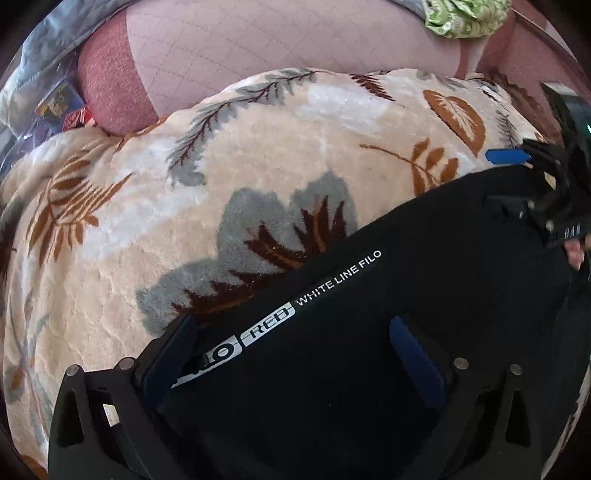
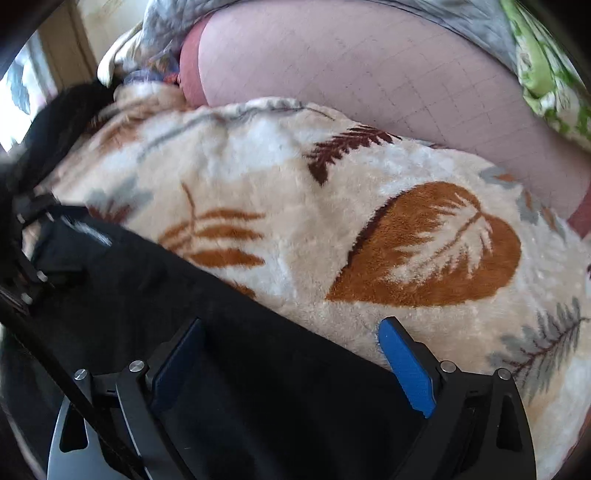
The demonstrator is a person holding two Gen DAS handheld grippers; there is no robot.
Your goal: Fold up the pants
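Black pants (image 1: 406, 266) lie across a cream fleece blanket (image 1: 258, 155) with brown and grey leaves. White lettering (image 1: 332, 284) runs along one leg. My left gripper (image 1: 291, 323) hovers over them, open, its blue pads wide apart on either side of the lettering. In the right wrist view my right gripper (image 2: 291, 325) is open too: the pants (image 2: 147, 288) lie under its left finger and between the two, the right finger (image 2: 406, 365) is over the blanket (image 2: 295, 221). Each gripper shows in the other's view: the right gripper (image 1: 546, 184) and the left gripper (image 2: 29, 240).
A pale pink gridded sheet (image 1: 258, 44) covers the bed beyond the blanket. A green patterned cloth (image 1: 465, 18) lies at the far right, grey quilted bedding (image 1: 44, 48) at the far left. A person's fingertip (image 1: 574, 254) shows beside the right gripper.
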